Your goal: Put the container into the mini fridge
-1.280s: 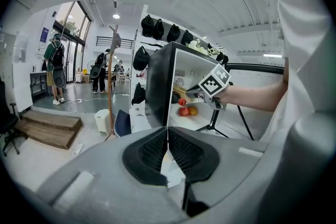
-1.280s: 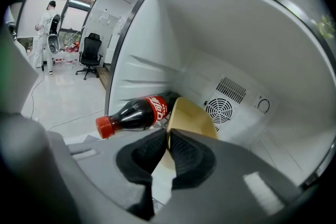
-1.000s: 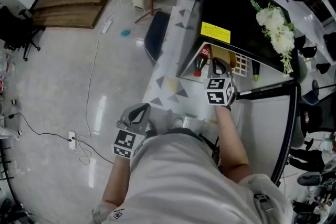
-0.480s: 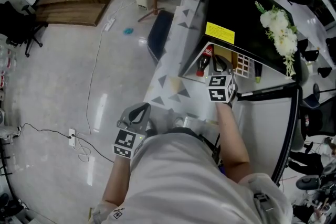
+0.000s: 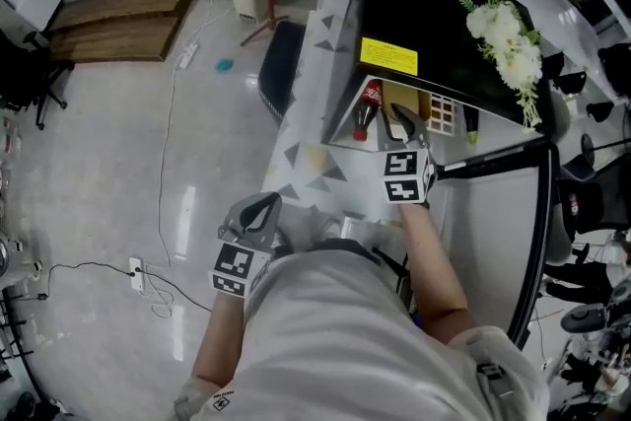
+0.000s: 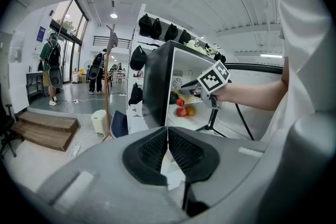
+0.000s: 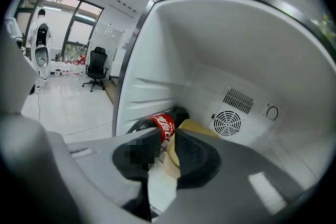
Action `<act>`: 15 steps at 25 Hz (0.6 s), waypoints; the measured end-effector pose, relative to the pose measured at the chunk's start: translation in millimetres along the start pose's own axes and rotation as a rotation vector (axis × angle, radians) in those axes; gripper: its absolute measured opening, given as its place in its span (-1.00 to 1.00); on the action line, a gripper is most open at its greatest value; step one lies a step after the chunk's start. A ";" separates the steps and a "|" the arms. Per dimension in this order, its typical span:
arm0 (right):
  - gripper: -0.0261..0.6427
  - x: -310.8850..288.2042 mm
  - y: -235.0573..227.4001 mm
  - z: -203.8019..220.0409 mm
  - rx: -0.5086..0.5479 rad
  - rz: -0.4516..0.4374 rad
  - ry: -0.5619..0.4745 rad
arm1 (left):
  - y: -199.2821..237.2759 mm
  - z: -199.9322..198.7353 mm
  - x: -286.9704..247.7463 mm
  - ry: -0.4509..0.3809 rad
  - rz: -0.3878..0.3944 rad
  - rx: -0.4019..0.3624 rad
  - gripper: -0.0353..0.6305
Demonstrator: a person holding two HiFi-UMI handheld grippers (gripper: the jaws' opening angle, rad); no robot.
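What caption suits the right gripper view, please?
Right gripper, jaws just opened around tan container beside red-labelled bottle in white-walled fridge.

The left grey two-jaw gripper with a marker cube [image 5: 258,212] is held low and close to the body on a bent arm. Its black ribbed pads are closed together, with nothing between them. The right grey gripper [image 5: 402,125] reaches forward on a bare, nearly straight forearm [image 5: 434,261]. Its jaws have just been opening and stand apart (a tan container [image 7: 195,126] shows in the gap, not pressed).
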State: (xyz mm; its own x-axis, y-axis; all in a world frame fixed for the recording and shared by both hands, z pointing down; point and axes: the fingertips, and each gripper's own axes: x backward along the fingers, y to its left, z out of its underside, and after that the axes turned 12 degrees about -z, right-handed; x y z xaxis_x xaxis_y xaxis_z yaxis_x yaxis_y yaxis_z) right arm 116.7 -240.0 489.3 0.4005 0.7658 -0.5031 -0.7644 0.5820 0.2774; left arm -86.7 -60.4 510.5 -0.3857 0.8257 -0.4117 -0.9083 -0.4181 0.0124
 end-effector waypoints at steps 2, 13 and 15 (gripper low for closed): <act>-0.67 9.4 5.8 -4.3 -0.024 -0.016 -0.037 | -3.3 -1.6 -4.7 0.002 0.021 -0.008 -0.86; -0.79 62.5 29.9 -3.4 -0.169 -0.086 -0.177 | -22.2 -36.2 -37.2 -0.075 0.143 -0.050 -0.86; -0.86 72.9 32.2 0.2 -0.184 -0.084 -0.195 | -25.0 -45.8 -42.0 -0.099 0.157 -0.056 -0.86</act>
State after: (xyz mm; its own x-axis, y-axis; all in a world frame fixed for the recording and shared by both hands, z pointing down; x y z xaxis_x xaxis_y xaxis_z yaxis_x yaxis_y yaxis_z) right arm 121.4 -165.4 461.7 0.5426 0.7653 -0.3464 -0.7961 0.6001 0.0788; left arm -40.3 -102.0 485.8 -0.5380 0.7809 -0.3175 -0.8267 -0.5623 0.0179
